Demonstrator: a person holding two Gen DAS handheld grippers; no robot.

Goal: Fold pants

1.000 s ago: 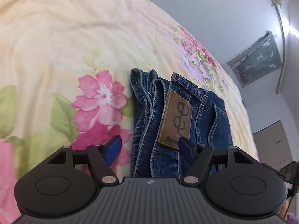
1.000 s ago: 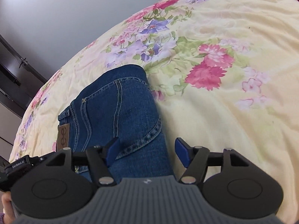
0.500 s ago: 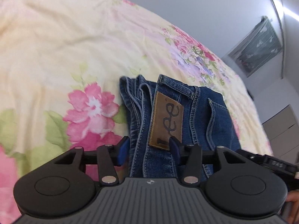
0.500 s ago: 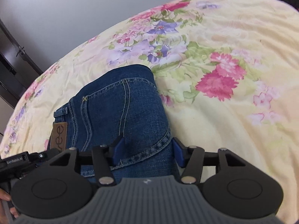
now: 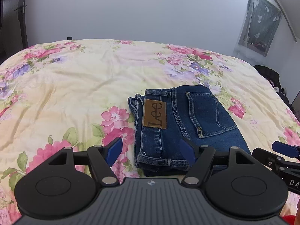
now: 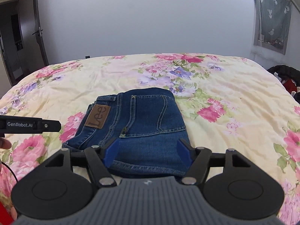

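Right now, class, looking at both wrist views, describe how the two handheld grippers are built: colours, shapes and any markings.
The left gripper and right gripper match: blue wedge-shaped fingertips on black angular linkages with silver pivot pins, two round black discs, and a grey ribbed body between them. The left gripper's side, seen from the right wrist, reads "GenRobot.AI" in white. A thin black cable trails below it.

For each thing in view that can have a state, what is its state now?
jeans: folded into a compact stack, lying flat on the bedspread, held by neither gripper.
left hand-held gripper: open, empty.
right hand-held gripper: open, empty.
door: cannot tell.
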